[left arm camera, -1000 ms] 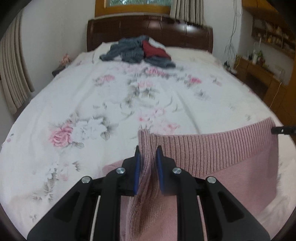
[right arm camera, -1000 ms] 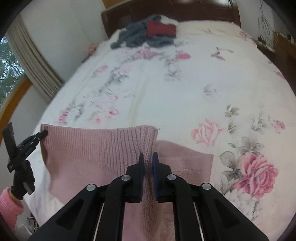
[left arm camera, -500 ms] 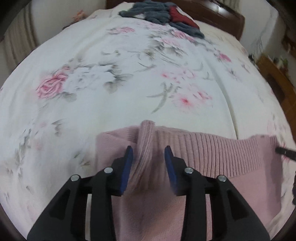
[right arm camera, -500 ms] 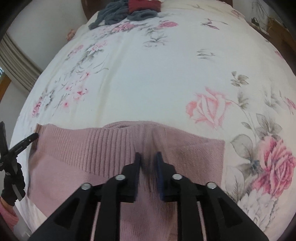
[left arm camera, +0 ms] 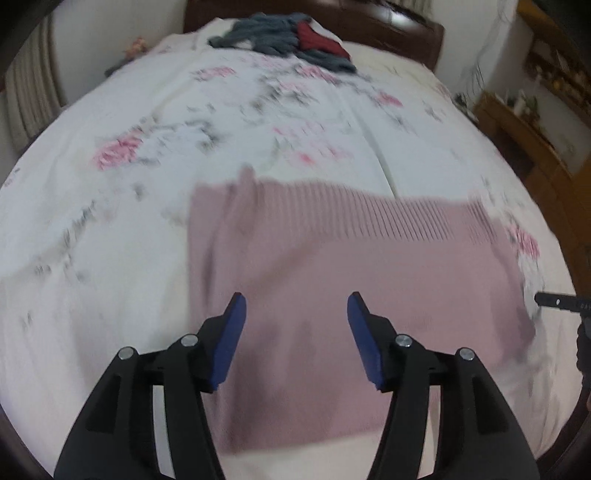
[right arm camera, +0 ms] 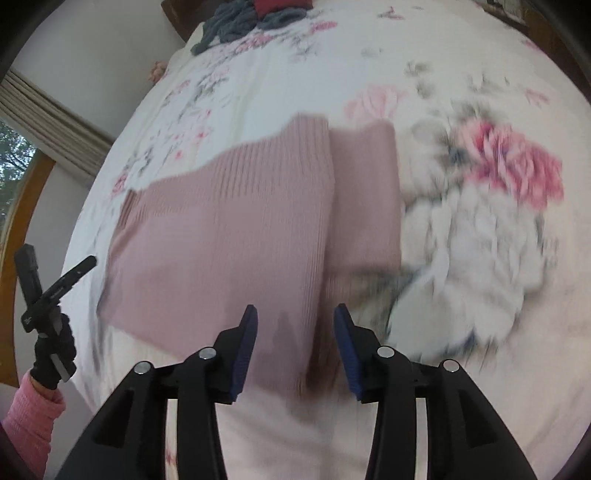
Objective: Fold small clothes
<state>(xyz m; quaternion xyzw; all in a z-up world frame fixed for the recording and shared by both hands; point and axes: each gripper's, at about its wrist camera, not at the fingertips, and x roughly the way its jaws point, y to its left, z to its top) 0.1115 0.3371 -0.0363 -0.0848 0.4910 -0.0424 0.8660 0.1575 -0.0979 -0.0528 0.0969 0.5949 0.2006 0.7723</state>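
The pink knitted sweater (left arm camera: 332,266) lies flat on the white bed sheet with pink roses (left arm camera: 110,229), at about 12 o'clock from both grippers. The left gripper (left arm camera: 295,317) has its blue pads spread wide and holds nothing; the right gripper (right arm camera: 295,325) is also released, its jaws apart above the near edge of the cloth.

The fold seems laid down, so the step now is probably to check and smooth it. To do it well, I would press the layers lightly from the middle toward the edges and line up the ribbed hem (right arm camera: 229,162) with the layer under it, which shows at 1 o'clock in the right view.

The knit looks soft, thick and a little stretchy, with fine vertical ribs. A pile of grey and red clothes (left arm camera: 291,40) waits far away at 12 o'clock, near the dark wooden headboard (left arm camera: 399,33).
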